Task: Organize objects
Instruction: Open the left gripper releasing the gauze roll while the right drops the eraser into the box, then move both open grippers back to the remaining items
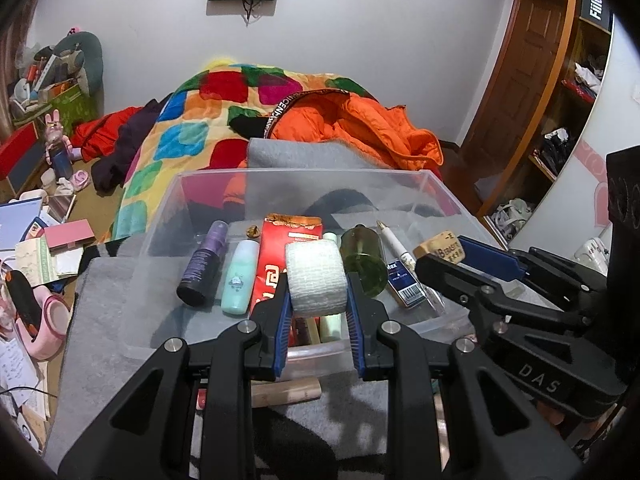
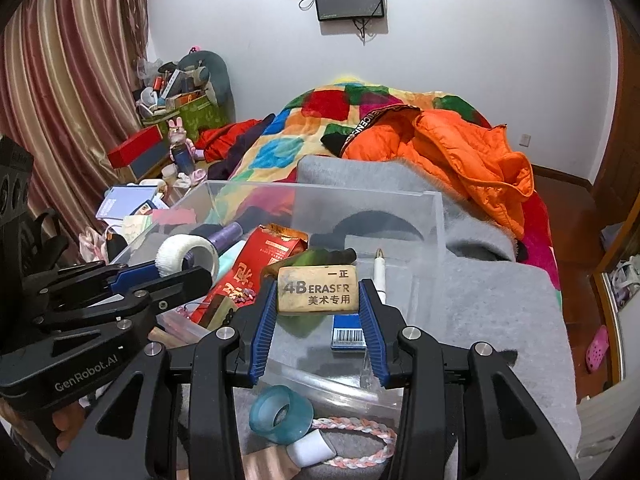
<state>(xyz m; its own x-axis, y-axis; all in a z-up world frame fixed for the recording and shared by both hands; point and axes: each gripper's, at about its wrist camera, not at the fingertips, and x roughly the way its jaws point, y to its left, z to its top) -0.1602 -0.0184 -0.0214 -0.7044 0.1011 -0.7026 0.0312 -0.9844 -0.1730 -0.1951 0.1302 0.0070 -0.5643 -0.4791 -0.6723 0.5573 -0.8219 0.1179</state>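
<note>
Your left hand-held gripper (image 1: 319, 304) grips the white gauze roll (image 1: 317, 278), and your right hand-held gripper (image 2: 318, 316) grips the tan 4B eraser (image 2: 317, 290), both over the clear plastic box (image 1: 436, 188) (already quite full). The teal ring (image 2: 281, 413) and braided cord (image 2: 360, 426) wait outside.

Bottles (image 1: 216, 264), packet (image 1: 286, 252), pen (image 1: 394, 242) side by side in bin (image 1: 304, 178), bed (image 1: 224, 112) behind

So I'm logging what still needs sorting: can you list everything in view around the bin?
clear bin: 1, transparent, on grey blanket
bandage roll: 1, white, held over bin
eraser: 1, tan, held over bin
purple bottle: 1, in bin
mint bottle: 1, in bin
red box: 1, in bin
green bottle: 1, in bin
pen: 1, white, in bin
teal ring: 1, before bin
braided band: 1, pink-white, before bin
left gripper: shut on bandage roll
right gripper: shut on eraser
</note>
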